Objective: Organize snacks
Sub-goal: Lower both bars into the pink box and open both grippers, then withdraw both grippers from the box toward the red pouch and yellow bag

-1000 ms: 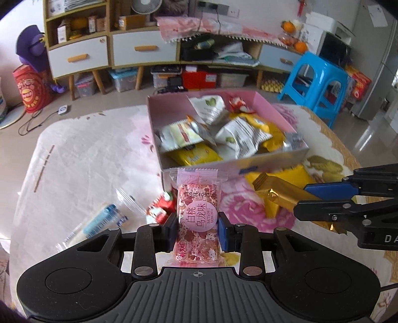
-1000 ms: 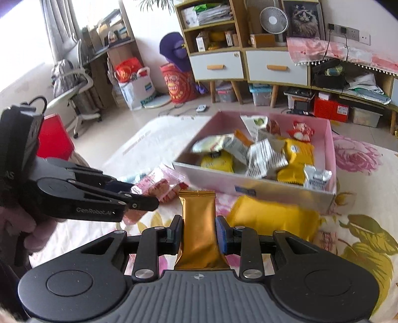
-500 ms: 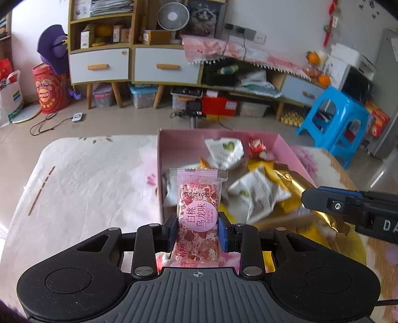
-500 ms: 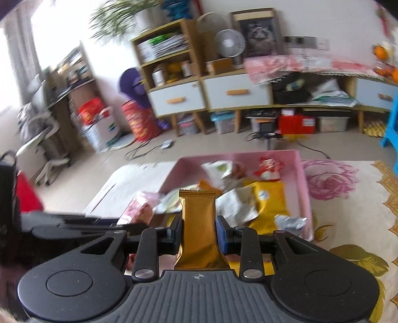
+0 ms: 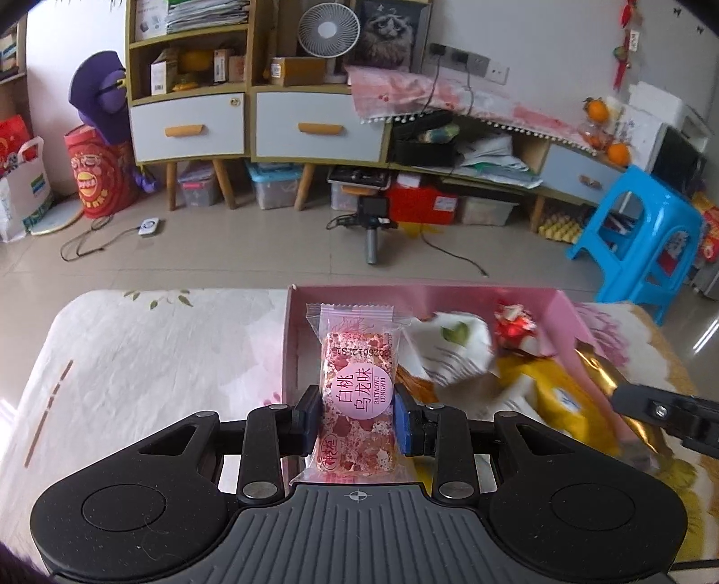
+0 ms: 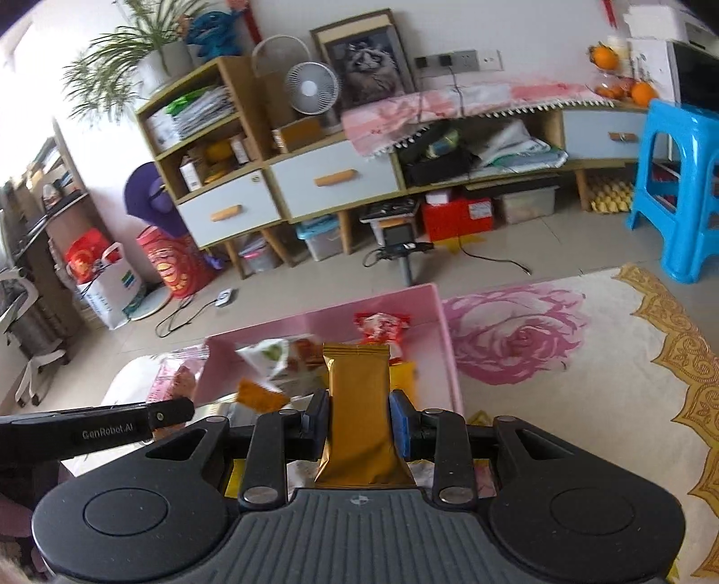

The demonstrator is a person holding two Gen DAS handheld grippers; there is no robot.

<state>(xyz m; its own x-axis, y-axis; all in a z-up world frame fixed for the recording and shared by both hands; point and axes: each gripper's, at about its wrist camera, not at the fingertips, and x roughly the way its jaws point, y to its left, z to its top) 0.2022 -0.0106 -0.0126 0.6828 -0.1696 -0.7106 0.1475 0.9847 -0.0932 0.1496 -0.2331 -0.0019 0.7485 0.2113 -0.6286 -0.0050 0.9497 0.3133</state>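
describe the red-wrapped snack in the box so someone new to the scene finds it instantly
Find the pink box on the floral tablecloth. The red-and-white wrapped snack lies against the box's far wall, toward its right corner, beside a white packet with a green leaf. It is the only red wrapper there; its neighbours are white, yellow or orange.

Tiled floor (image 5: 269,251) — drawer cabinet (image 5: 251,121), blue stool (image 5: 638,242), fan (image 5: 329,31).

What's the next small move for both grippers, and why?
Probably open both over the pink box and drop. The left gripper is shut on the pink candy bar and the right gripper on the gold packet, both already above the box's snacks.
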